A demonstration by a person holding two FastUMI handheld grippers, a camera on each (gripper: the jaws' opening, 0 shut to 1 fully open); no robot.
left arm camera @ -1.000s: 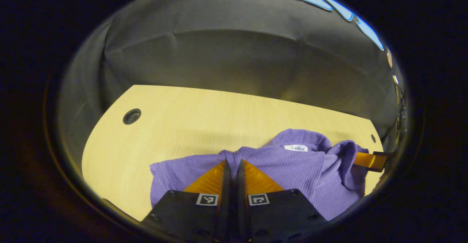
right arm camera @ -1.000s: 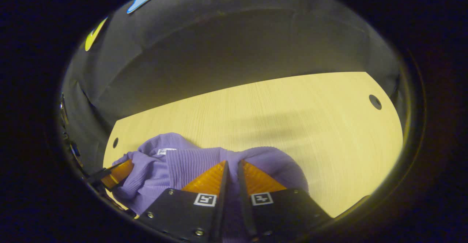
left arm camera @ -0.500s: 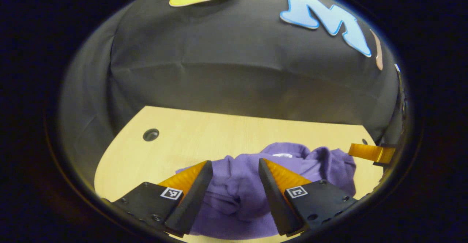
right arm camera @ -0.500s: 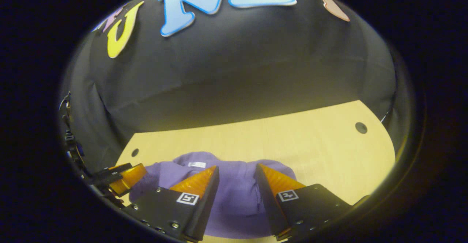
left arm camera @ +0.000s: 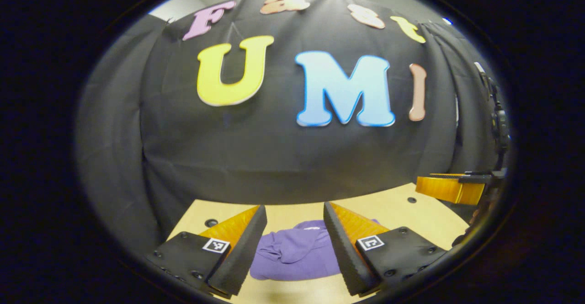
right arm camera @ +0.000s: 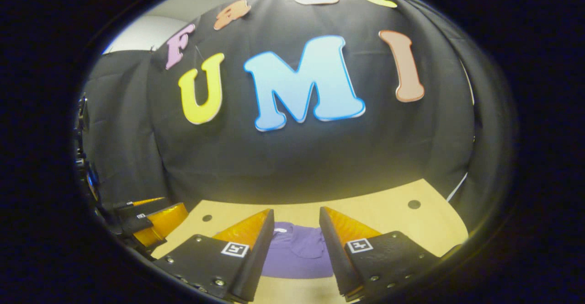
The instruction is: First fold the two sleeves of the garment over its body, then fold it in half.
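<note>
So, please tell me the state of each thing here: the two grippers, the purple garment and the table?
left gripper: open, holds nothing, raised above the table.
right gripper: open, holds nothing, raised above the table.
purple garment: lies in a folded, somewhat rumpled bundle, touched by neither gripper.
table: light wood, bears the garment.

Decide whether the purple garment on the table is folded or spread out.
Folded. The purple garment lies as a compact bundle on the table, no sleeve stretched out; both grippers, left and right, are open above it.
</note>
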